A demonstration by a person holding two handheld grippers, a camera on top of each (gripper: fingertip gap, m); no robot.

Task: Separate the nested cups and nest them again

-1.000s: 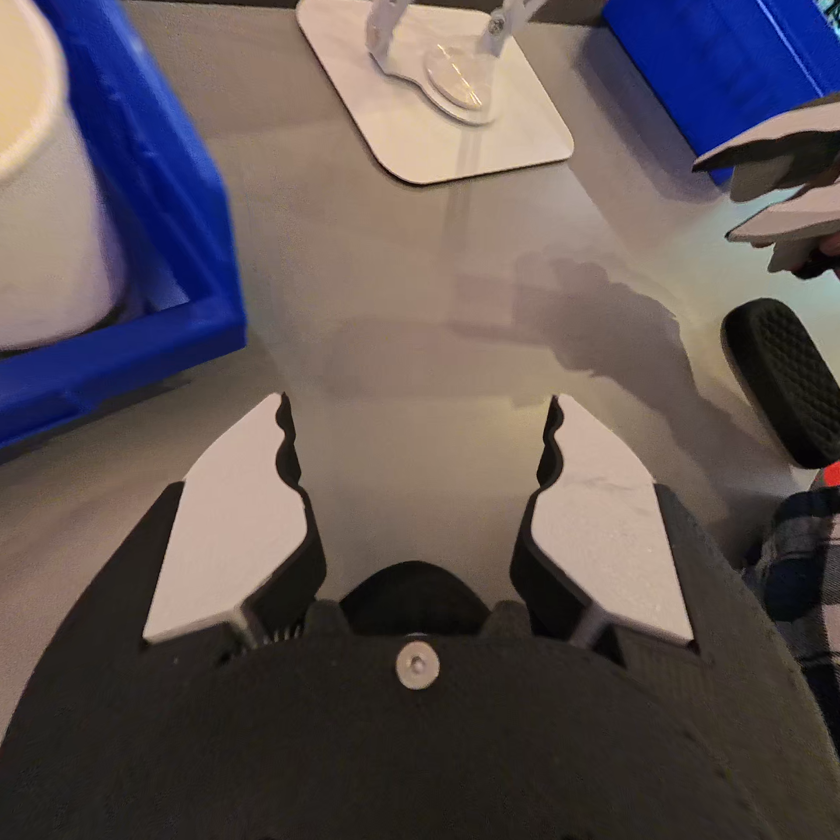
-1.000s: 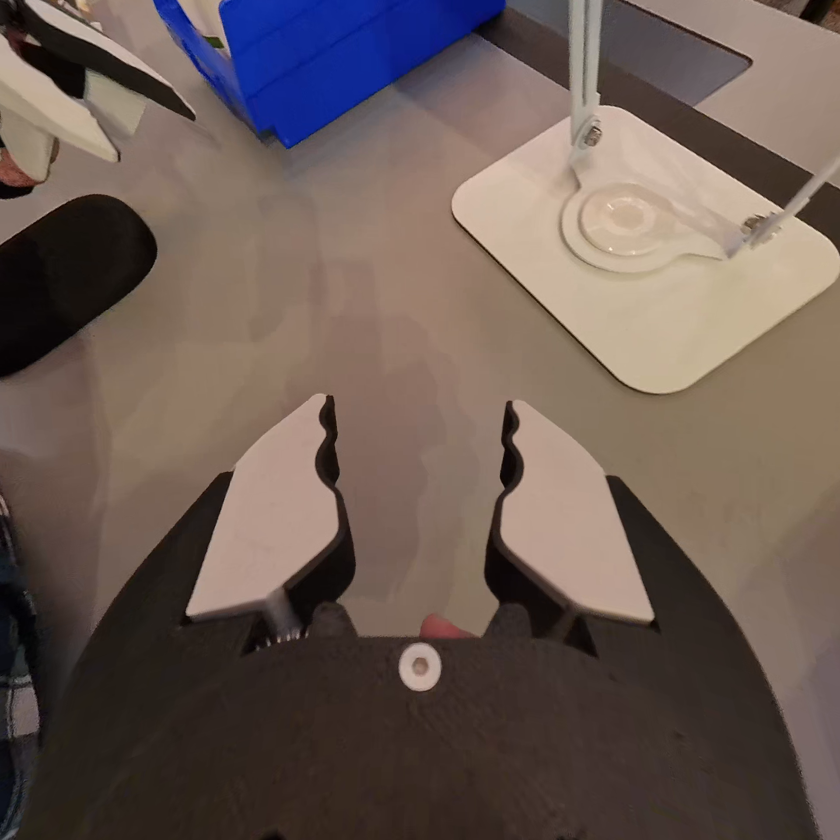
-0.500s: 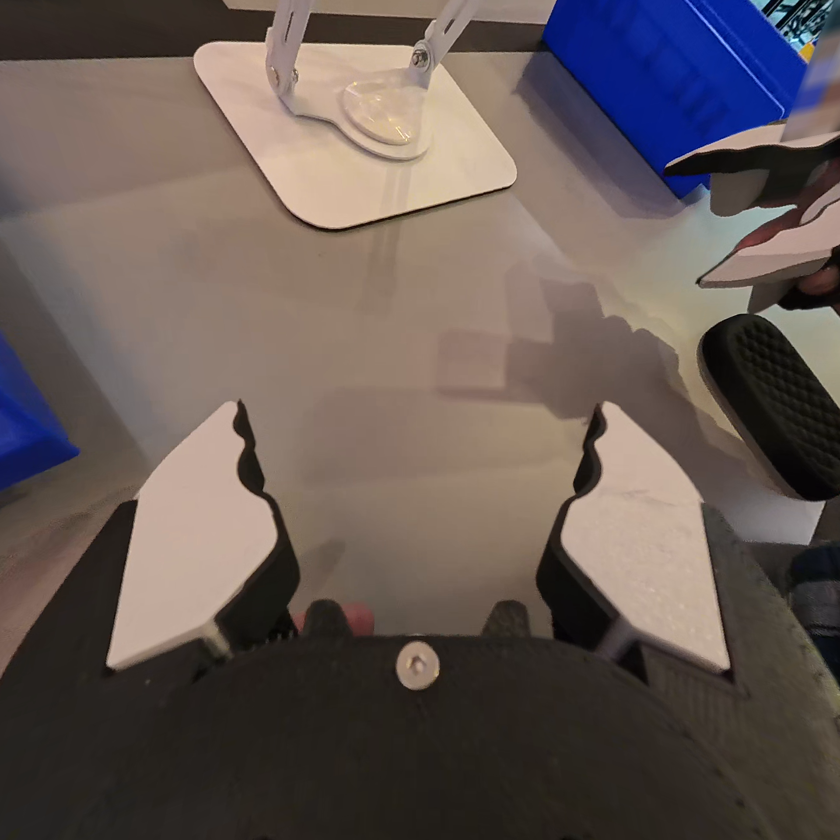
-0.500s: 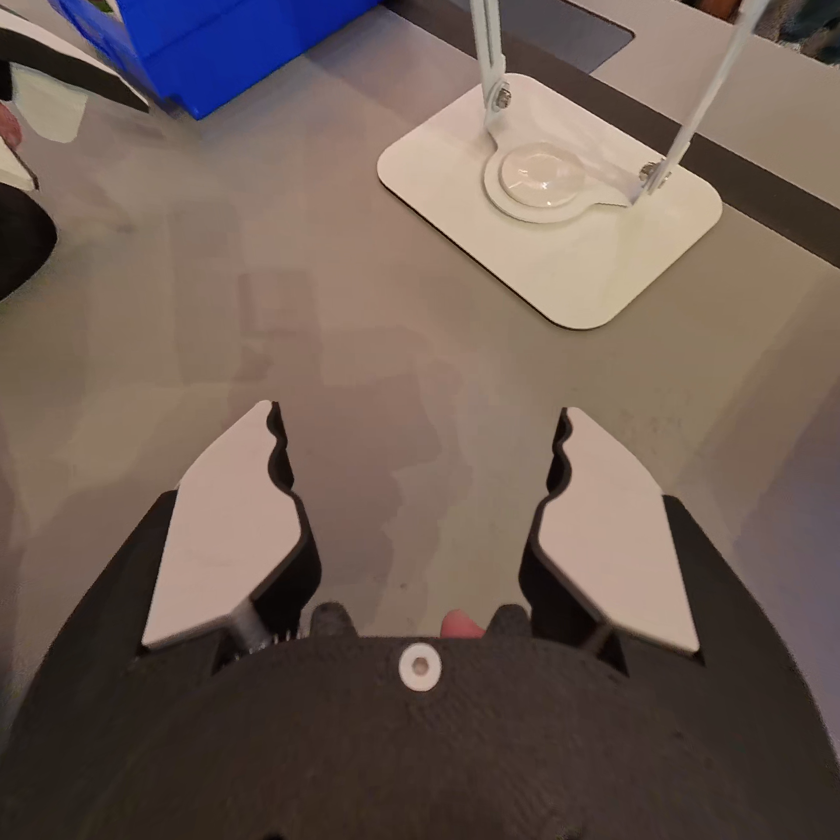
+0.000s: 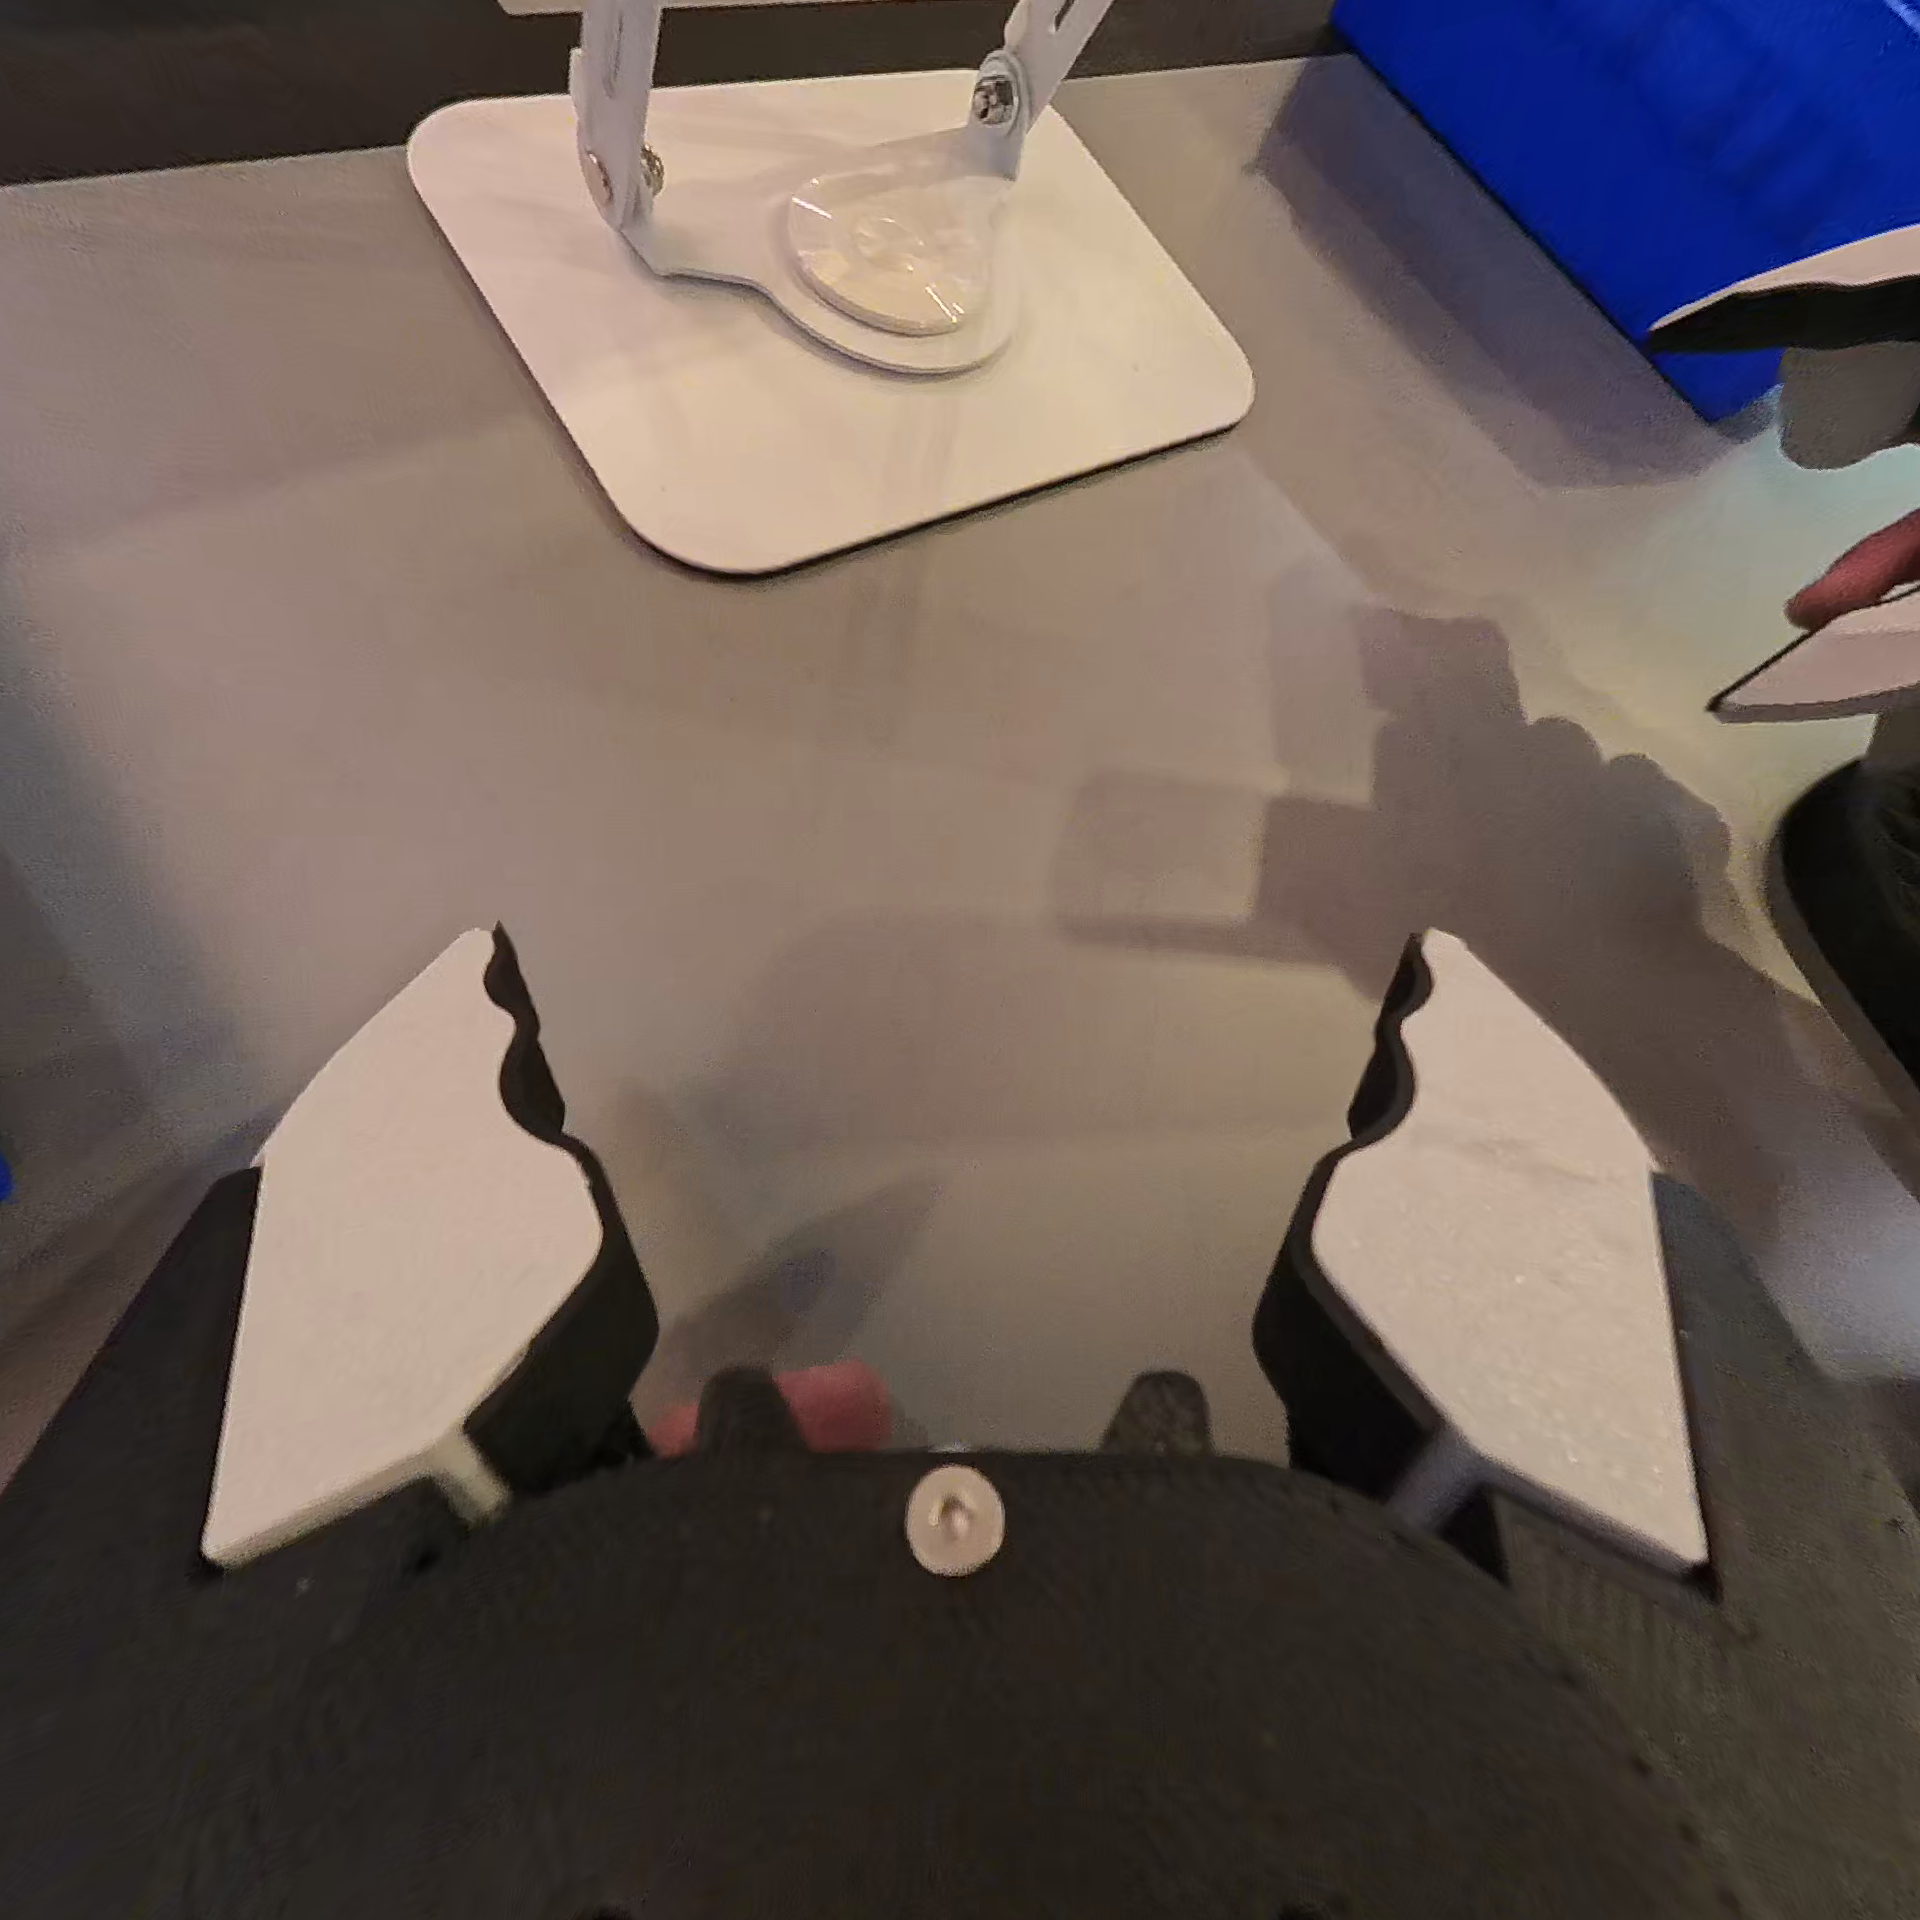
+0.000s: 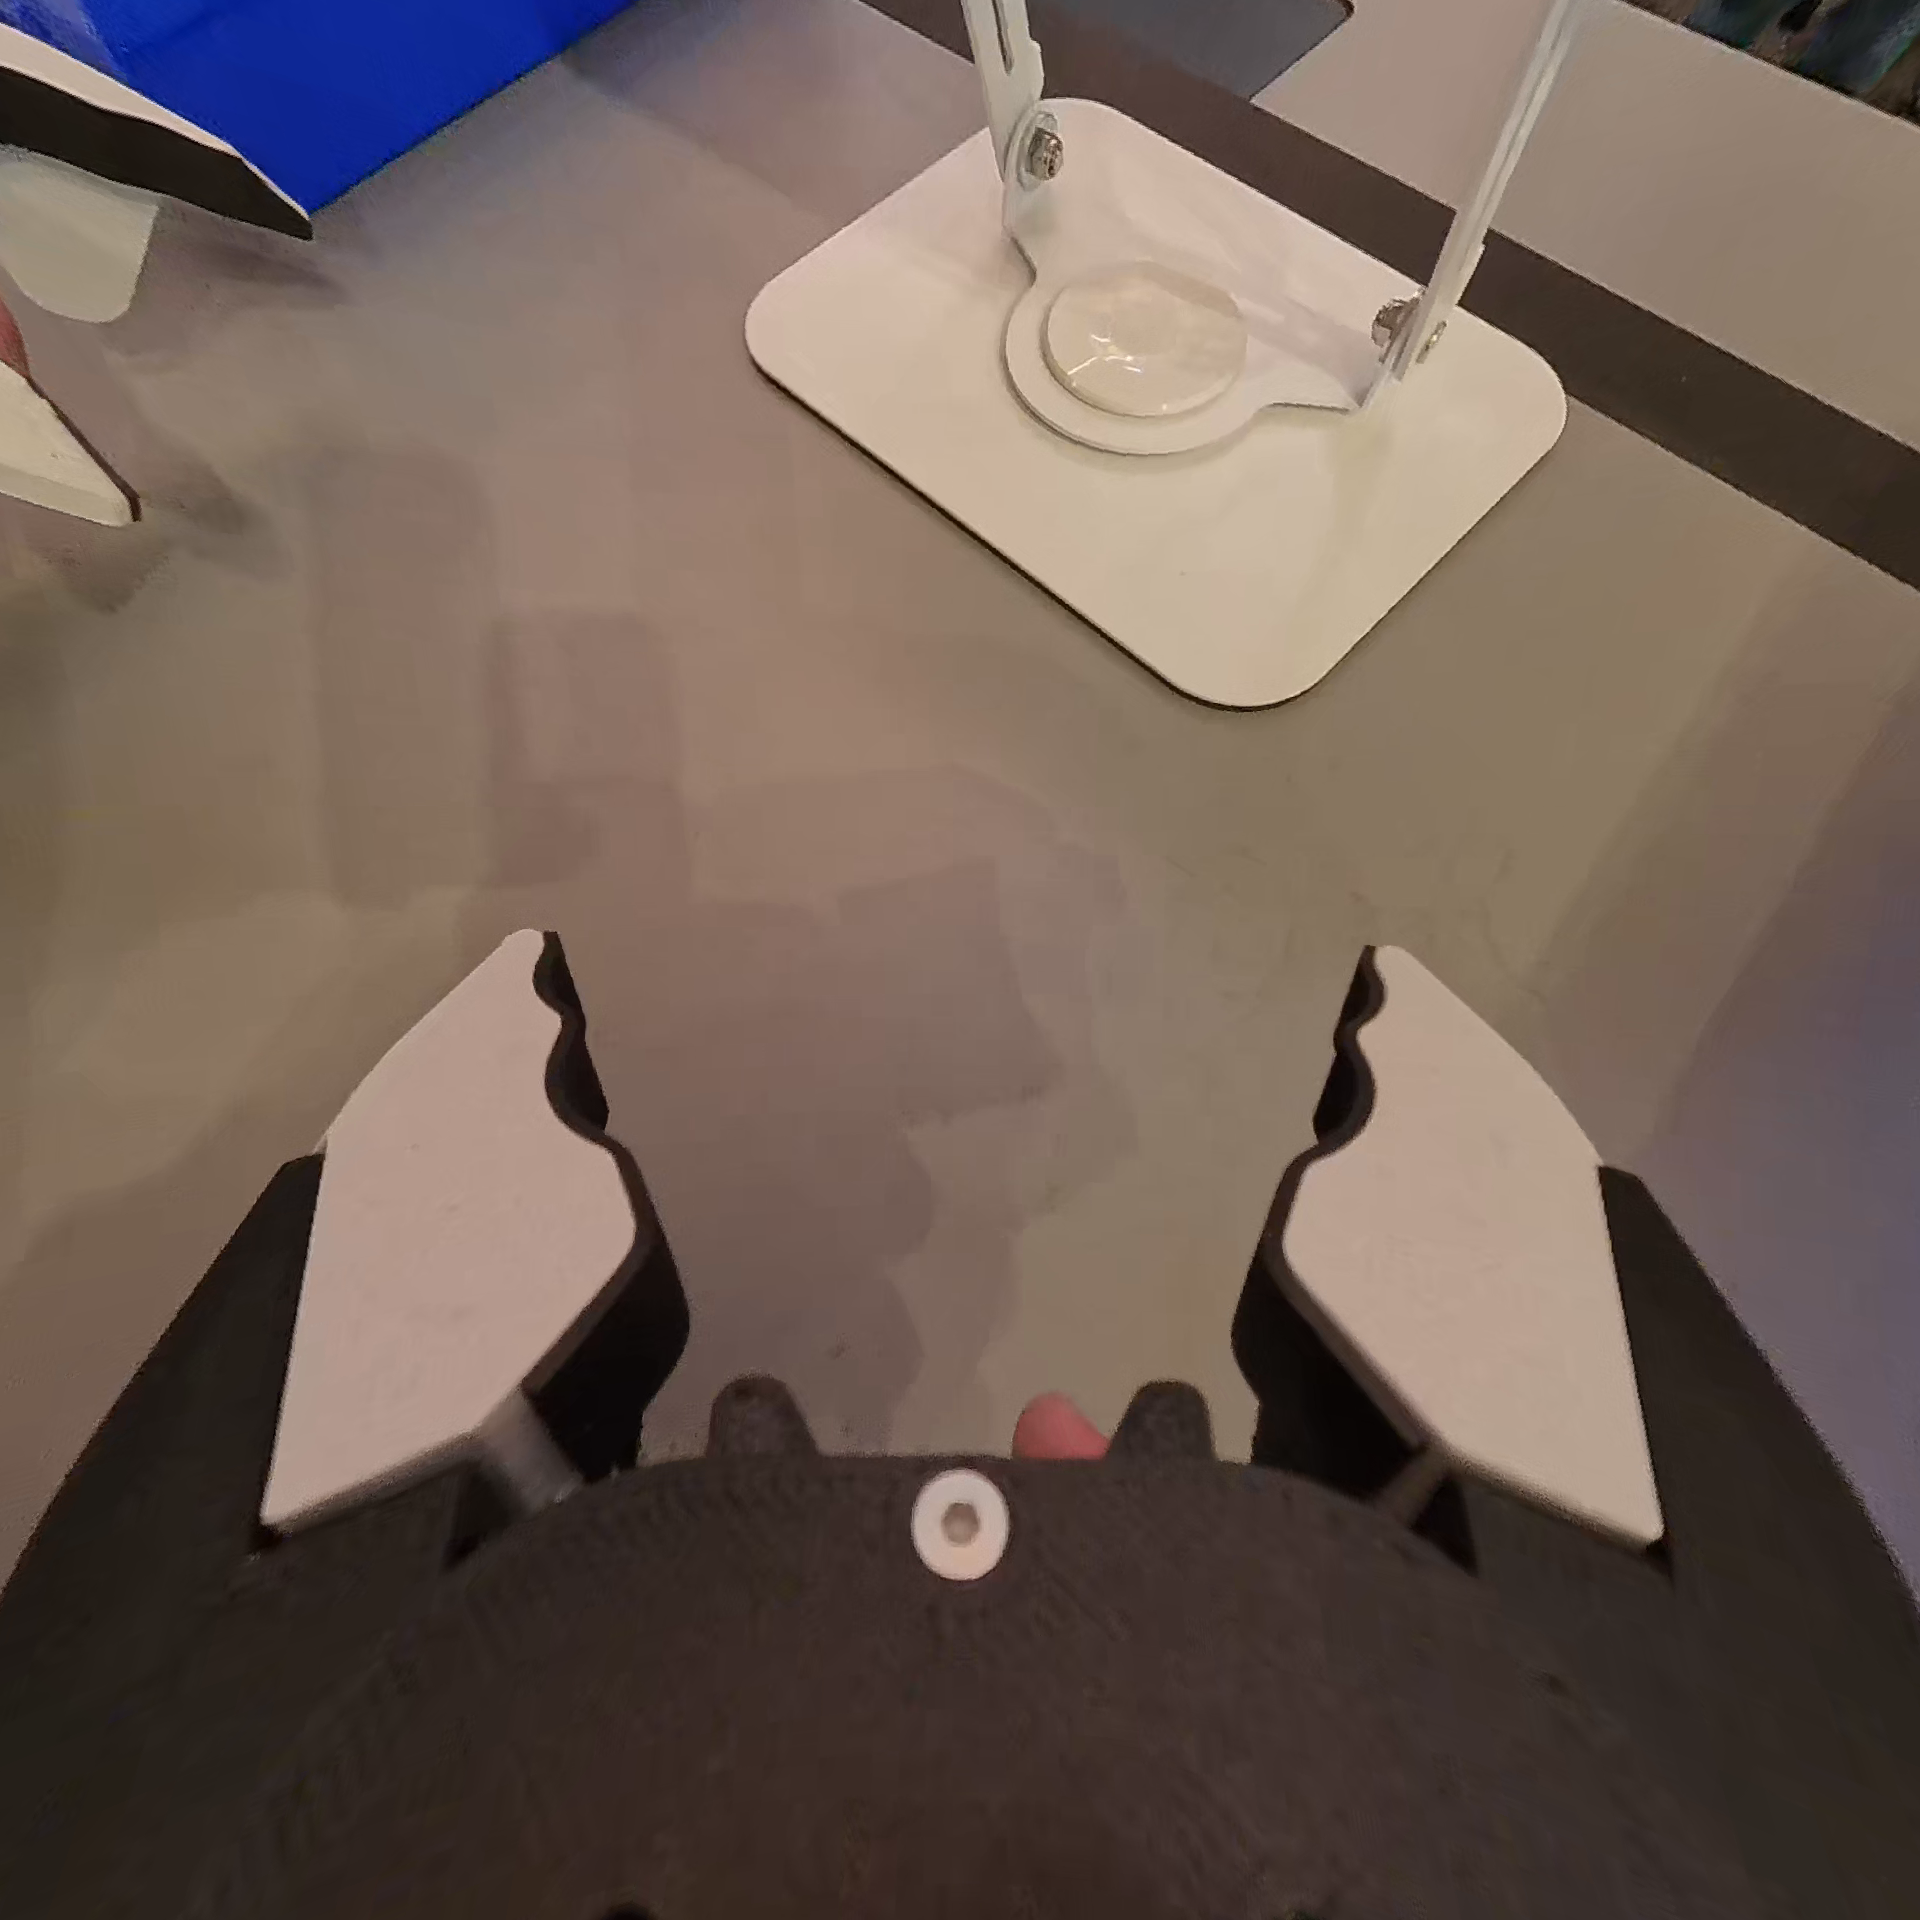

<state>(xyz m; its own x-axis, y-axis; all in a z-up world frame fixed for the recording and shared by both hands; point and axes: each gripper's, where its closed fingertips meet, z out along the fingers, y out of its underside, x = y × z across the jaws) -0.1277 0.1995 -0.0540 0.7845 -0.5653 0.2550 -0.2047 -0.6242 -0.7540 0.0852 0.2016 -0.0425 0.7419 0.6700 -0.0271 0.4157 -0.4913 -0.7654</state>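
While both grippers hang over the grey table, neither has anything between its fingers: the left gripper stands spread wide, its white fingers far apart with only bare tabletop showing in the gap, and the right gripper is spread much the same, its white fingers framing nothing but table. As for containers, the left wrist view shows a blue bin at the upper right, near the far edge of the table; only its outer wall is in view, so I cannot tell what lies inside it. A second blue bin shows at the upper left of the right wrist view, again only by its outer wall, with its inside hidden. The nested cups cannot be seen in either view, so I cannot tell where they are. Between the two bins, toward the far side of the table, lies a white stand base, a flat plate with rounded corners bearing a round disc and two slim white struts that rise out of view. Each gripper also shows at the side of the other's view, its fingers likewise apart, and a dark rounded object lies at the right edge of the left wrist view.
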